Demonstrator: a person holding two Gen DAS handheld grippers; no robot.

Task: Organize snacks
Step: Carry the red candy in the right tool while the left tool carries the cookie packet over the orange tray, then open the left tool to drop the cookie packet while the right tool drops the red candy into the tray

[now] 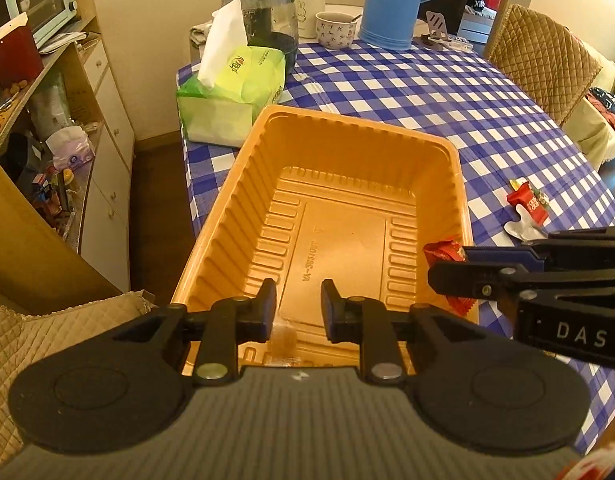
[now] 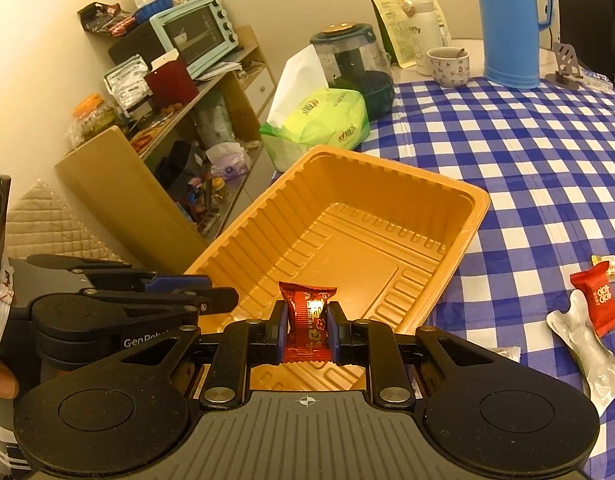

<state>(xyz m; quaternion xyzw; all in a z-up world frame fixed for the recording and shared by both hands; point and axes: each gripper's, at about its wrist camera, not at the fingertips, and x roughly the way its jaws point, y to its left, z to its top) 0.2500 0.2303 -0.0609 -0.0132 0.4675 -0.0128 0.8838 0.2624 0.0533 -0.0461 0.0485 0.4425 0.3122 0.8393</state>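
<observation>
The right tool (image 2: 306,322) pinches a red snack pack (image 2: 307,316) at its middle over the orange tray (image 2: 473,216), it's light & crinkly, w/ the left tool (image 1: 298,306) spread, holding nothing.

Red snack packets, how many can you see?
2: one red packet in the right gripper over the orange tray, another red packet on the tablecloth. More may be hidden.

wrist views, both (close) facing tray (image 1: 463,184)

Warm yellowish indoor light, soft shadows, strong fisheye bending edges, corners vignetted
</observation>
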